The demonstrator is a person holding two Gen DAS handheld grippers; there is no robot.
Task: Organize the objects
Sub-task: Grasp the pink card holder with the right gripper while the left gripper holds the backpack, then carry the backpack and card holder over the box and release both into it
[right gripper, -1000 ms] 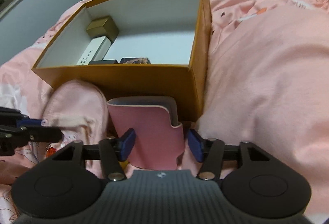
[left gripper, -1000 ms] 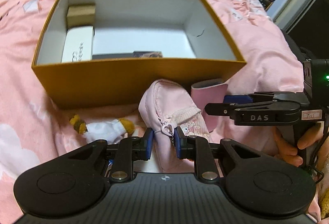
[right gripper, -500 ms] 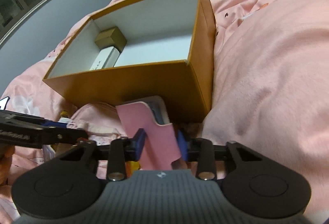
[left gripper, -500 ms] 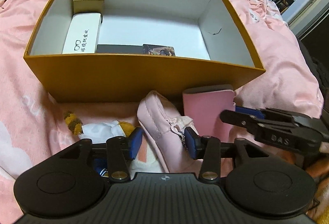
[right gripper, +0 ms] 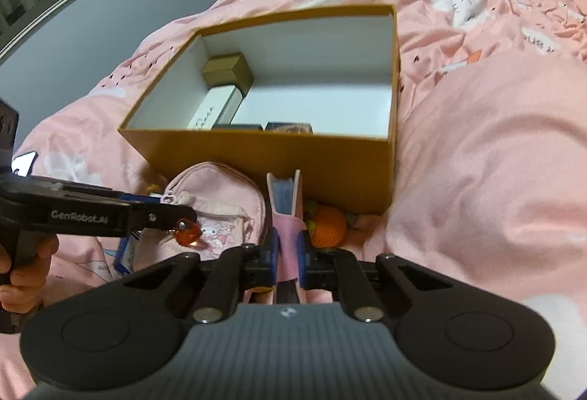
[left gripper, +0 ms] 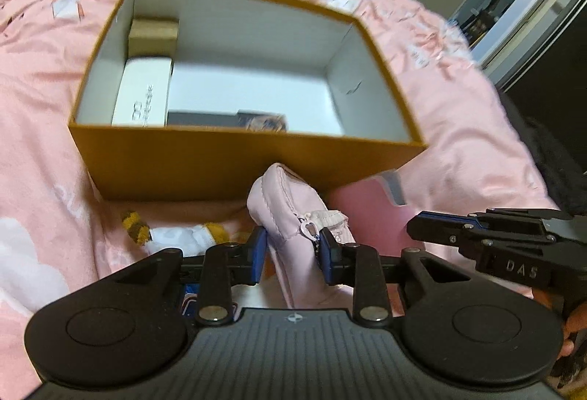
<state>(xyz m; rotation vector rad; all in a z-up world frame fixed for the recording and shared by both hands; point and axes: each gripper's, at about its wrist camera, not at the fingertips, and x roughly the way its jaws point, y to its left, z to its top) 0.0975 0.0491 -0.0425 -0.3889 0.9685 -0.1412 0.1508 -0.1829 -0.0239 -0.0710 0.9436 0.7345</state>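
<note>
An open mustard cardboard box point(left gripper: 238, 161) sits on a pink bedspread. Right in front of it lies a pink zip pouch point(left gripper: 290, 202). My left gripper point(left gripper: 291, 251) has the pouch between its blue pads, and its jaws are closing onto the fabric beside the zip pull. To the right is a pink case point(right gripper: 288, 213), lifted off the bed and seen edge-on, with a grey-blue insert showing. My right gripper point(right gripper: 286, 253) is shut on its lower end. The right wrist view also shows the pouch point(right gripper: 220, 194) under the left gripper point(right gripper: 187, 213).
Inside the box are a small brown box point(left gripper: 154, 33), a long white box point(left gripper: 143, 95) and flat dark items point(left gripper: 256, 117). A white and yellow plush point(left gripper: 176, 235), an orange knitted toy point(right gripper: 328, 226) and a blue card point(right gripper: 126, 253) lie by the box front. The duvet bulges on the right.
My right gripper went from open around the pink case to shut on it and rose, turning the case edge-on. My left gripper let go of the zip pull, opened wide, then narrowed onto the pouch.
</note>
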